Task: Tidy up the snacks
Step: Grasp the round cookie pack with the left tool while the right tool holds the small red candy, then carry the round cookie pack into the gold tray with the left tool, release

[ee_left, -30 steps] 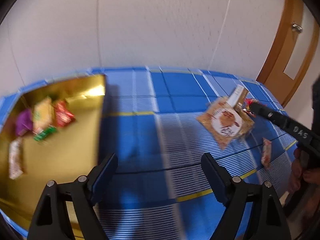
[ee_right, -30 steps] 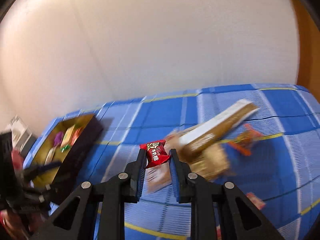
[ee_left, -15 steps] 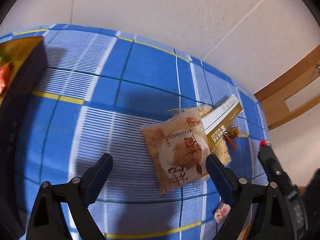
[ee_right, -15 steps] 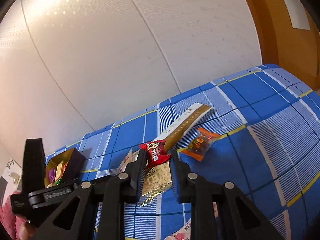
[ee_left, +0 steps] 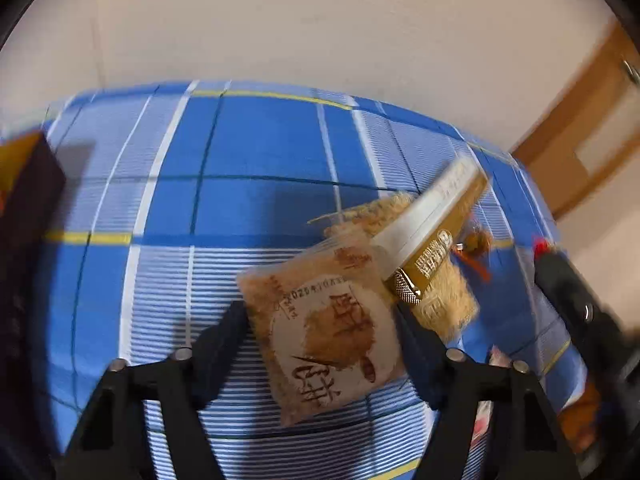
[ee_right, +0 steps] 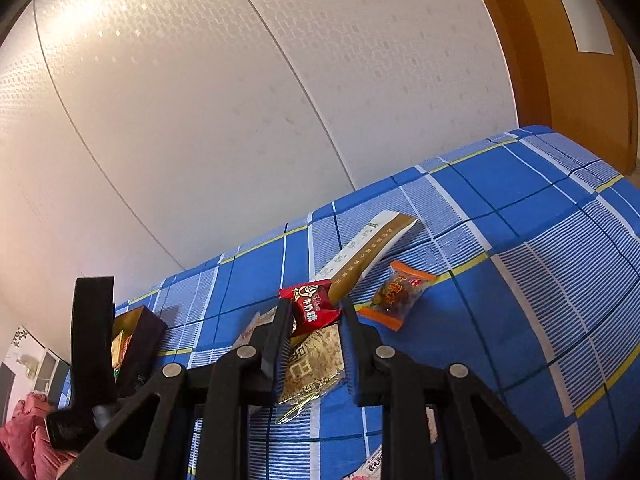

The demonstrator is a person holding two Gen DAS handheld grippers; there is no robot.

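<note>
My left claw (ee_left: 320,332) is spread wide around the tan pastry packet (ee_left: 326,334) lying flat on the blue checked bench (ee_left: 256,148). I judge I should drop low and pinch its edges squarely. My right claw (ee_right: 314,322) is clamped on the red candy (ee_right: 310,308), bound for the gold box (ee_right: 138,338).

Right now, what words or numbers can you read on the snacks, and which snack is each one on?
"酥饼", large brush characters: tan square packet.
Printed number row along its edge: too blurred to read.
Red candy in the right gripper: characters too small.
Long gold-and-white packet: lettering blurred.
Orange candy: unreadable.
</note>
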